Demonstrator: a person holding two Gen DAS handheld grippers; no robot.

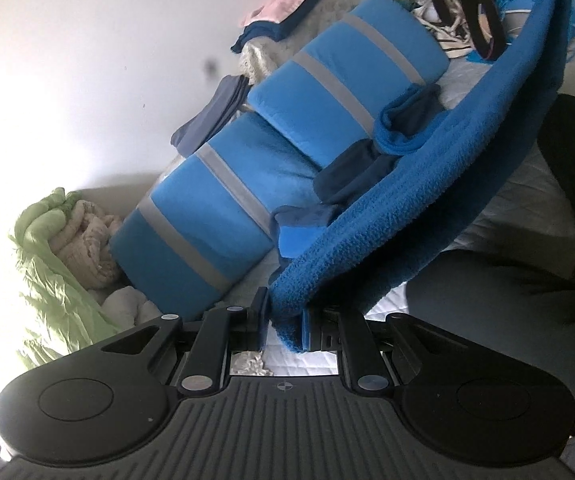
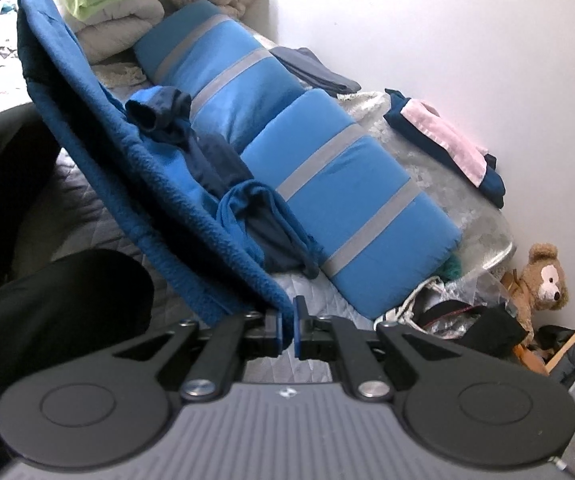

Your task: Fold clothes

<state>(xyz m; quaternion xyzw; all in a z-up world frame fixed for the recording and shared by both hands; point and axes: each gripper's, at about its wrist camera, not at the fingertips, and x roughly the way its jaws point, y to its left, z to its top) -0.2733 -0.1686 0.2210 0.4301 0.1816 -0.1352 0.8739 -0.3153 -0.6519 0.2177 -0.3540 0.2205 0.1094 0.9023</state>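
A blue fleece garment [image 1: 427,184] is stretched in the air between my two grippers, above a bed. My left gripper [image 1: 285,326] is shut on one corner of it. My right gripper [image 2: 286,328] is shut on the other corner, and the fleece [image 2: 127,152] runs up and away to the left in the right wrist view. Part of the garment, with dark blue sleeves [image 2: 255,216], lies bunched on the bed below the stretched edge.
Two blue cushions with grey stripes [image 1: 247,184] lie along the wall on the bed [image 2: 87,216]. Folded clothes [image 2: 447,144] sit behind them. A green duvet [image 1: 47,264] is piled at one end. A teddy bear [image 2: 543,284] and bags lie at the other end.
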